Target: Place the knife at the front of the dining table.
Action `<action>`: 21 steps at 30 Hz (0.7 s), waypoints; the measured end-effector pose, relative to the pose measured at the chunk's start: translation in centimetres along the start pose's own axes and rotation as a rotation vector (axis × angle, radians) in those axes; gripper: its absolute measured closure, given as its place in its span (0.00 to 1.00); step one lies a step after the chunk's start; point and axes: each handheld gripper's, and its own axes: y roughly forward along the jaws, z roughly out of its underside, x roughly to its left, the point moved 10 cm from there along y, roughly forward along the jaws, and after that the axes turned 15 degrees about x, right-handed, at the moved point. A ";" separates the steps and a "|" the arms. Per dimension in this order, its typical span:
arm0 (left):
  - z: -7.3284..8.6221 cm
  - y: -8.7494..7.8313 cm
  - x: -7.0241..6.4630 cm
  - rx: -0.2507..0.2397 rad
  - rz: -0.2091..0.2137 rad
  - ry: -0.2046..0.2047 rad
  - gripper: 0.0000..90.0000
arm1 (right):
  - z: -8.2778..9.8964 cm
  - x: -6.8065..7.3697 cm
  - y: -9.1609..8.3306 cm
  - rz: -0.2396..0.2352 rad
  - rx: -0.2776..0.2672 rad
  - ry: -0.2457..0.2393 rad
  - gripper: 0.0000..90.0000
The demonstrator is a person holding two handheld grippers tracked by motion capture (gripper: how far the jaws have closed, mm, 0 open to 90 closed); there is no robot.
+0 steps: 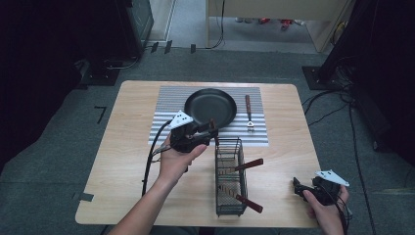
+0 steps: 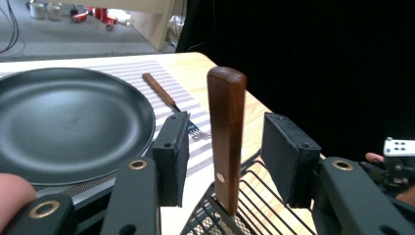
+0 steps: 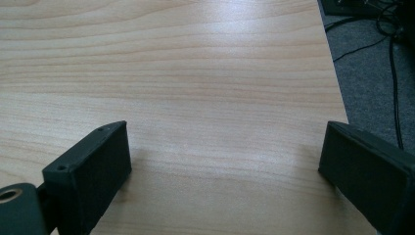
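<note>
Wooden handle [image 2: 226, 137] stands untouched between your left gripper [image 2: 226, 156]'s spread jaws above the wire basket [image 1: 230, 178]; one fork [image 1: 249, 112] lies out, two handles remain basketed. Right gripper [image 3: 222, 169] rests spread, empty.

Left claw [image 1: 211, 131], mid-frame, jaws spread apart, forearm reaching from the bottom; right claw [image 1: 297, 186], lower right, jaws wide.

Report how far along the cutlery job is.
Apparently done: a fork lies on the striped mat beside the pan. In hand: the left gripper, jaws open, brackets a wooden handle standing in the basket. Left: two more handles in the basket. The right gripper is open above bare table.
</note>
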 end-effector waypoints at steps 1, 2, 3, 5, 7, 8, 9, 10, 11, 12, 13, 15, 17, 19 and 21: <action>0.0 0.2 0.0 0.002 0.000 -0.002 0.61 | 0.0 0.0 0.0 0.000 0.000 0.000 0.05; 0.0 0.2 0.0 0.002 0.000 -0.002 0.62 | 0.0 0.0 0.0 0.000 0.000 -0.001 0.05; -0.1 0.4 0.0 0.007 0.007 -0.005 0.63 | 0.0 0.0 0.0 0.000 0.000 0.000 0.05; -0.1 0.4 -0.1 0.005 0.002 0.002 0.69 | 0.0 0.0 0.0 0.002 -0.002 -0.003 0.05; -0.3 0.2 -0.3 -0.010 0.004 0.003 0.74 | 0.0 0.0 0.0 0.000 0.000 0.000 0.05; -0.4 0.0 -0.4 -0.018 -0.004 0.011 0.79 | 0.0 0.0 0.0 0.000 0.000 0.000 0.05; -0.5 -0.2 -0.5 -0.025 -0.003 0.015 0.82 | 0.0 0.0 0.0 -0.001 0.000 -0.001 0.05; -0.6 -0.4 -0.8 -0.024 0.009 0.018 0.84 | 0.0 0.0 0.0 -0.002 -0.001 -0.003 0.05; -0.7 -0.6 -1.1 -0.027 0.018 0.026 0.85 | 0.0 0.1 0.0 -0.002 -0.001 -0.004 0.05; -0.7 -0.6 -1.1 -0.027 0.018 0.026 0.85 | 0.0 0.1 0.0 -0.002 -0.001 -0.004 0.05; -0.8 -0.9 -1.6 -0.035 0.016 0.050 0.86 | 0.0 0.1 0.0 -0.003 -0.002 -0.004 0.05; -1.0 -1.3 -2.2 -0.049 0.020 0.069 0.86 | 0.0 0.1 0.0 -0.003 -0.001 -0.004 0.05; -1.2 -1.5 -2.5 -0.057 0.025 0.073 0.86 | 0.0 0.1 0.0 -0.003 -0.001 -0.005 0.05; -1.6 -2.3 -3.3 -0.084 0.031 0.096 0.86 | 0.0 0.1 0.0 -0.003 -0.001 -0.005 0.05; -1.8 -2.6 -3.6 -0.096 0.027 0.108 0.86 | 0.0 0.1 0.0 -0.002 -0.001 -0.005 0.05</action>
